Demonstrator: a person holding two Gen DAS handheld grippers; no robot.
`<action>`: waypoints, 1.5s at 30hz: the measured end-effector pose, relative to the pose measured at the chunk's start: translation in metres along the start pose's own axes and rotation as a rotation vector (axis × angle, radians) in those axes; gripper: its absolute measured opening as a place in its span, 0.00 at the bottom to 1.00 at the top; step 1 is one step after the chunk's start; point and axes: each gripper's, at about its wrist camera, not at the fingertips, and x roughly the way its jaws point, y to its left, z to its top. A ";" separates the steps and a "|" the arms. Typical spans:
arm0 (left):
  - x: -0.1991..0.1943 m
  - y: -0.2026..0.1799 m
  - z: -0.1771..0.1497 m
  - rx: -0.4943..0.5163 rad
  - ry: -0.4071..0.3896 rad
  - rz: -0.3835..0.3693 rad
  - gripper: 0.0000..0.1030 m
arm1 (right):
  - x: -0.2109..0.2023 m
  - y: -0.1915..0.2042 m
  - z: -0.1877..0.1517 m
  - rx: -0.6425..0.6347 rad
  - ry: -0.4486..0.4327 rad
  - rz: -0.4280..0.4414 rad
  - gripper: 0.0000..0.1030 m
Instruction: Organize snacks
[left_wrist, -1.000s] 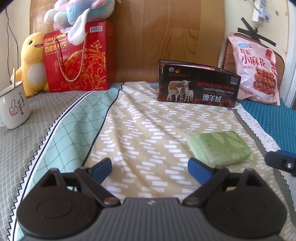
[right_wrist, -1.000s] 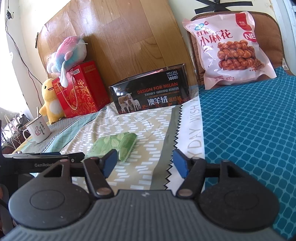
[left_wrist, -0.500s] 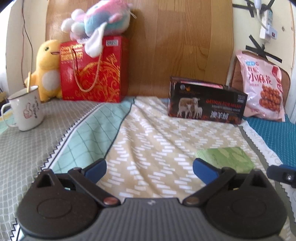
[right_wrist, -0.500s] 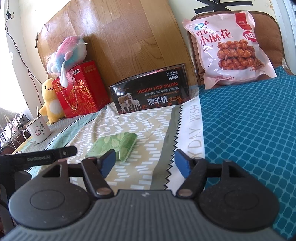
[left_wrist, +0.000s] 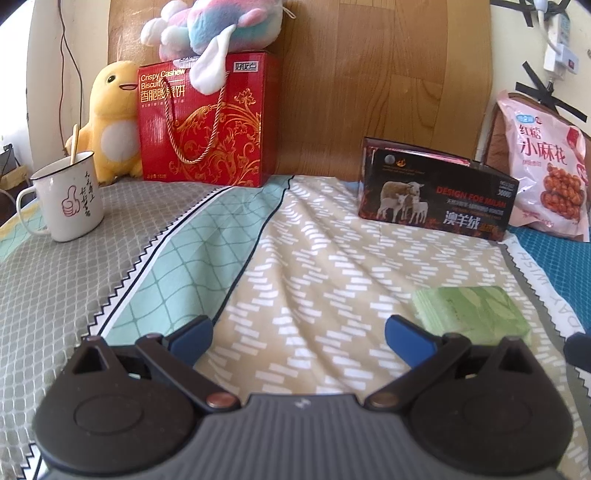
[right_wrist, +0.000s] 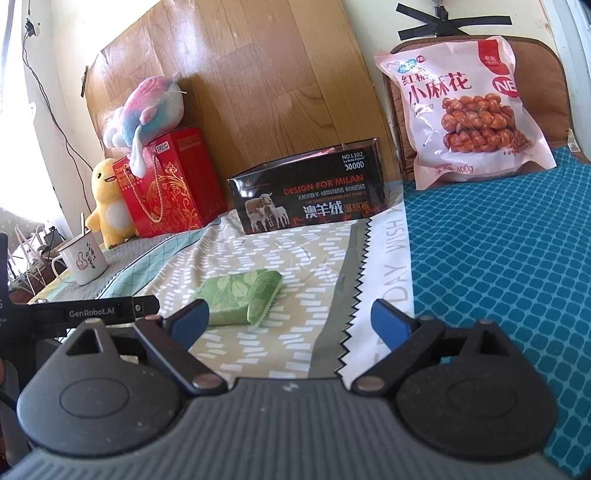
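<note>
Wider-spread right gripper over flat green packet

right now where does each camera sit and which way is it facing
Left wrist: on the left gripper, low over the bedspread, facing the red biscuit box; its own open fingers show.
Right wrist: on the right gripper, jaws opening, empty, facing the pink snack bag; the left gripper's side shows.
Shared: green packet, black box.
</note>
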 end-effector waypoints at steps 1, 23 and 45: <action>0.000 0.000 0.000 0.002 0.002 0.004 1.00 | 0.000 0.000 0.000 0.000 0.002 0.000 0.94; 0.001 -0.001 0.000 0.022 0.012 -0.010 1.00 | 0.000 -0.001 -0.001 0.010 0.007 -0.004 0.94; 0.003 -0.003 0.000 0.043 0.027 -0.039 1.00 | 0.002 -0.001 -0.002 0.016 0.023 0.003 0.94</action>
